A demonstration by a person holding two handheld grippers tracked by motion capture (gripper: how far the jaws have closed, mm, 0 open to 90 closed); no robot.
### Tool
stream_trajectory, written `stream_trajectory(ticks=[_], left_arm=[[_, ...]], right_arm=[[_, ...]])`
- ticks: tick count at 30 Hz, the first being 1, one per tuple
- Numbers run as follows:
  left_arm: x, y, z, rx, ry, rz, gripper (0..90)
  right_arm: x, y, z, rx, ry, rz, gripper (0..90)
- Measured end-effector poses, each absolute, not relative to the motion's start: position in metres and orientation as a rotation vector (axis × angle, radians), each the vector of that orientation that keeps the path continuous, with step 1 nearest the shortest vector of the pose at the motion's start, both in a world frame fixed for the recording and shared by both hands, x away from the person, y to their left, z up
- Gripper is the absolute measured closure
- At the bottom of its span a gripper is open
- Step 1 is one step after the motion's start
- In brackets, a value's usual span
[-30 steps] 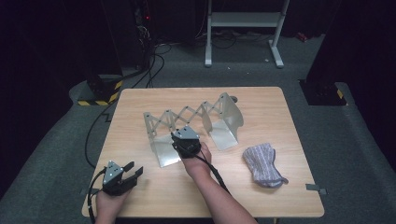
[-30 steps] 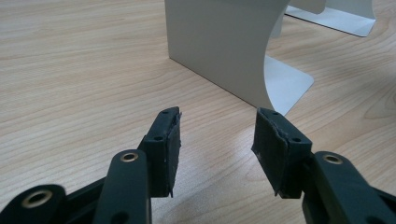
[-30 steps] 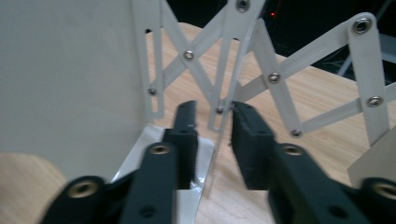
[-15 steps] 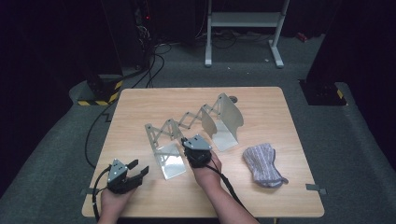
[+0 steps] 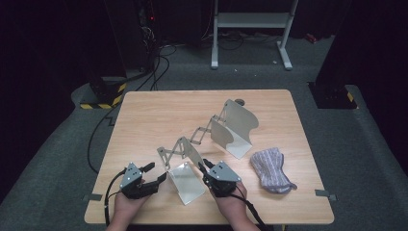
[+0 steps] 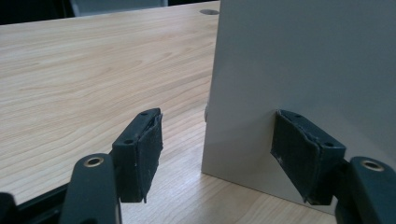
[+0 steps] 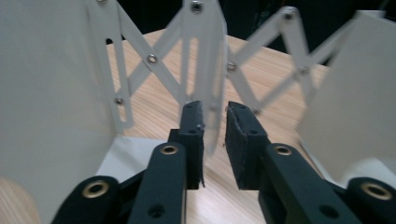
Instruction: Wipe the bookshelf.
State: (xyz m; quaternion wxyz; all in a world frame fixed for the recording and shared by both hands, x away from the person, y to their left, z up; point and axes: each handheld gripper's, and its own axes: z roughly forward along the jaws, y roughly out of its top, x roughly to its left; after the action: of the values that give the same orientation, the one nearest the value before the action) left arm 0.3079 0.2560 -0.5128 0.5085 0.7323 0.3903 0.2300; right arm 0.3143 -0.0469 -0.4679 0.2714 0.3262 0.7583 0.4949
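A folding metal rack stands on the wooden table [image 5: 159, 115]. Its scissor links [image 5: 192, 142] join a near end plate [image 5: 185, 185] to a far end plate [image 5: 240, 126]. My left gripper [image 5: 158, 172] is just left of the near plate, and its jaws have just been opening wide. In the left gripper view the left gripper [image 6: 217, 135] faces that plate [image 6: 303, 70] without holding it. My right gripper [image 5: 204, 166] is at the plate's right side. In the right gripper view the right gripper [image 7: 215, 109] has just opened slightly around a link strip [image 7: 205, 60], with a gap showing.
A striped grey-purple cloth [image 5: 270, 169] lies on the table to the right of my right hand. Cables [image 5: 98, 139] trail over the dark floor at the left, and a white stand [image 5: 250, 21] is beyond the table.
The right hand moved toward the front edge, and the rack's near plate came with it as the links stretched. The left gripper shifted right toward the plate and its jaws opened.
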Motion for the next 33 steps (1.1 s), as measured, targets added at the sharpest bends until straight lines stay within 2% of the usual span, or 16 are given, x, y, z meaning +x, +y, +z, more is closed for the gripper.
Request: stream_trajectory(ticks=[4,8,15,19,24,33], left_arm=[[0.308,0.254,-0.512,1.76,0.932,0.545,33.5],[0.308,0.251,-0.511,1.758,0.921,0.537,32.9],[0.313,0.242,-0.511,1.743,0.888,0.492,31.7],[0.316,0.238,-0.51,1.754,0.876,0.487,31.4],[0.319,0.231,-0.51,1.765,0.861,0.475,32.1],[0.322,0.227,-0.509,1.761,0.862,0.465,34.2]], right_arm=[[0.311,-0.071,-0.468,0.922,2.005,1.309,73.8],[0.332,-0.094,-0.469,1.02,1.934,1.252,74.8],[0.372,-0.111,-0.468,1.15,1.847,1.204,76.2],[0.385,-0.109,-0.467,1.158,1.843,1.173,78.3],[0.396,-0.103,-0.465,1.155,1.848,1.157,88.3],[0.416,-0.086,-0.463,1.121,1.875,1.138,88.8]])
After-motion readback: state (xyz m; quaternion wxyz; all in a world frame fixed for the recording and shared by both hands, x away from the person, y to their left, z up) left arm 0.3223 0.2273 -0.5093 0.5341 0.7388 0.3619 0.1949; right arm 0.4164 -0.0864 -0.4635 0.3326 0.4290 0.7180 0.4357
